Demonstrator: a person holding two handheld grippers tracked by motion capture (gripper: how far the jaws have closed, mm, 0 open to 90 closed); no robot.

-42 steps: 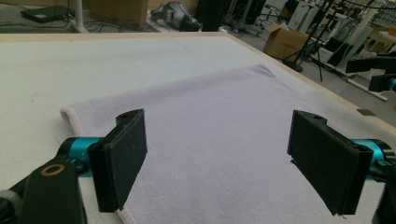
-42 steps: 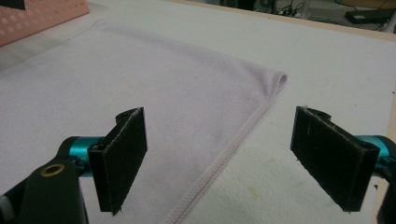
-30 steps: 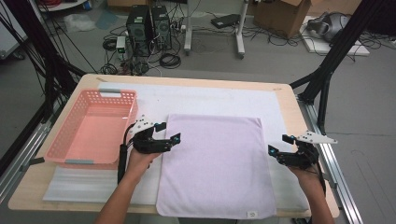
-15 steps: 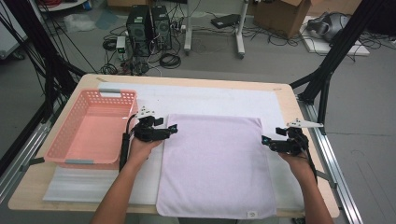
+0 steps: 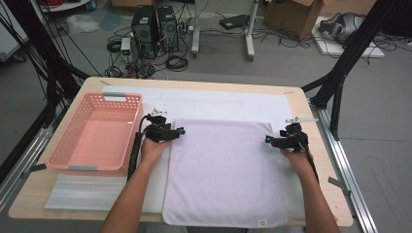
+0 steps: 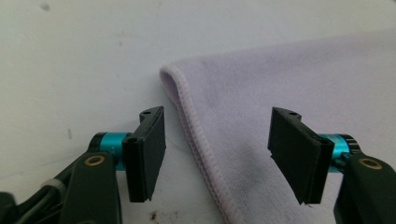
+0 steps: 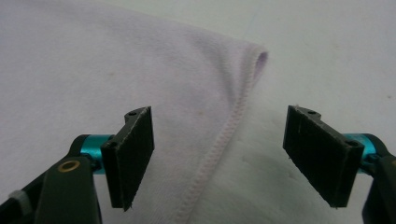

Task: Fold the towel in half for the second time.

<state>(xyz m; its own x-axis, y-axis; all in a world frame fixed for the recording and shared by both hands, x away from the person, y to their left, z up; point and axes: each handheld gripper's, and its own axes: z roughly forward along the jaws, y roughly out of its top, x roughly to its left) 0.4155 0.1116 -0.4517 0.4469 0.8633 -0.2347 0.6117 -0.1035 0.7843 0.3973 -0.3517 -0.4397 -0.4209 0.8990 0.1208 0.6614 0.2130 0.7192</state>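
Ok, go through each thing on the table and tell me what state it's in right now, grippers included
towel: spread flat, unfolded, near edge at the table's front.
basket: upright, nothing in it.
left gripper: open, jaws have just been closing, astride the towel's far left hem without pressing it.
right gripper: open, jaws have just been closing, astride the far right hem without pressing it.

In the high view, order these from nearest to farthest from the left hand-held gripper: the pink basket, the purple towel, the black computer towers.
From the left hand-held gripper:
1. Purple towel, its far left corner at the jaws.
2. Pink basket, on the table's left.
3. Black computer towers, on the floor beyond the table.
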